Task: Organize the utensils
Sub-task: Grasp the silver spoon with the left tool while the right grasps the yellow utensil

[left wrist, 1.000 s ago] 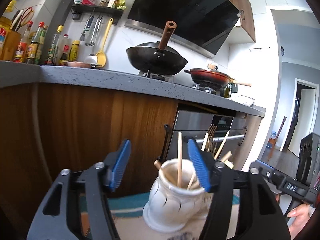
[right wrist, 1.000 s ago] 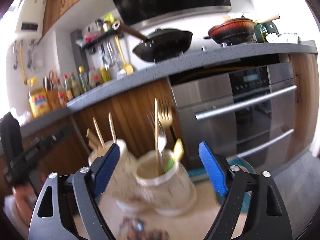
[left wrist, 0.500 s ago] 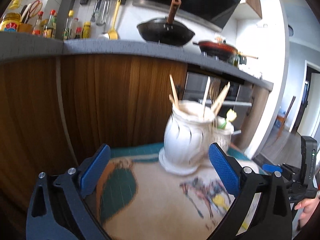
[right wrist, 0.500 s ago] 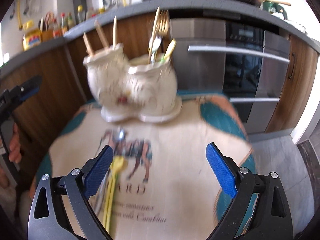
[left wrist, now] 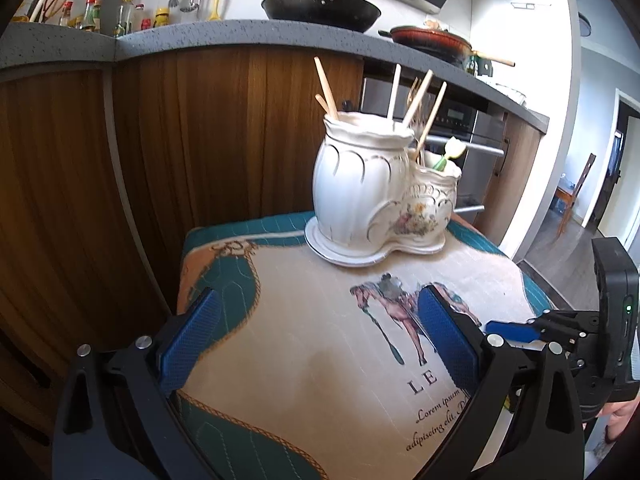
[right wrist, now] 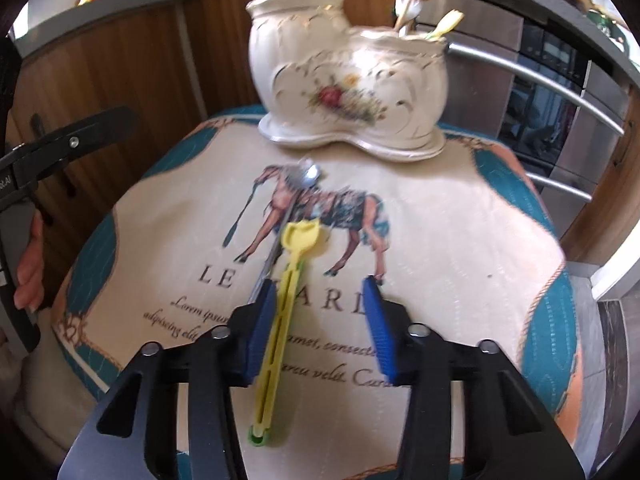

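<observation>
Both grippers lower now, over cloth point(right wrist: 460, 240). Right gripper point(right wrist: 318, 320) jaws just closing around yellow utensil point(right wrist: 286, 304), not pinching yet. Left gripper point(left wrist: 316, 336) spread, empty. Holder point(right wrist: 348, 76) partly filled; spoon point(right wrist: 298, 188), yellow utensil left on cloth.

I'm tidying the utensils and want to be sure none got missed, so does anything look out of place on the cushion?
Yes. A yellow plastic utensil and a metal spoon lie loose side by side on the printed cushion, in front of the ceramic holder where the other utensils stand upright. The right tool, jaws just closing, straddles the yellow one.
</observation>
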A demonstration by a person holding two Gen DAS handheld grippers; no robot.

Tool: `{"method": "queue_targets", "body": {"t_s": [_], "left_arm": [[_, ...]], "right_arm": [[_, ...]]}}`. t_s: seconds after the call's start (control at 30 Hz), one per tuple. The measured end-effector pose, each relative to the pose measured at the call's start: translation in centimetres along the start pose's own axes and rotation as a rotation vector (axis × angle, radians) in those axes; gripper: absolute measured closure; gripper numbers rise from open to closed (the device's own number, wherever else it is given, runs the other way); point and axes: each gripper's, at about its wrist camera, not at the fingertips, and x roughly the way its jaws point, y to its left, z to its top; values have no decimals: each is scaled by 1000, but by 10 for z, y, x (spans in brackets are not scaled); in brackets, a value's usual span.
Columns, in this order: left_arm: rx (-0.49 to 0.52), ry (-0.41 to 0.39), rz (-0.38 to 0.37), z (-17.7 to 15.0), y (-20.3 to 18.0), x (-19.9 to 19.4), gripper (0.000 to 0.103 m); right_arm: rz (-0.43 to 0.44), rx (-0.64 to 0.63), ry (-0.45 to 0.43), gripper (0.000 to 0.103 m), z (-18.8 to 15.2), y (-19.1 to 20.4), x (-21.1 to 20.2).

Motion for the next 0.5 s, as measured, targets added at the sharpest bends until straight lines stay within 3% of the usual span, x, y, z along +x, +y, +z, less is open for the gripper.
{"method": "queue_targets", "body": {"t_s": [0.07,0.1,0.33,0.5], "left_arm": [[5,17,-4,-3,-5,3,6],[14,28,-8,-5,-9,5,6],[49,79,-20,-8,-30,17,6],[42,165,-39,-7,-46,38,9]], "right_arm": [[40,18,3,77,0,-2,-1],[49,25,1,93,0,-3,-2],[59,70,-37,102,-1,-14,-13],[-1,66,-55,102,-1,-26,-20]]}}
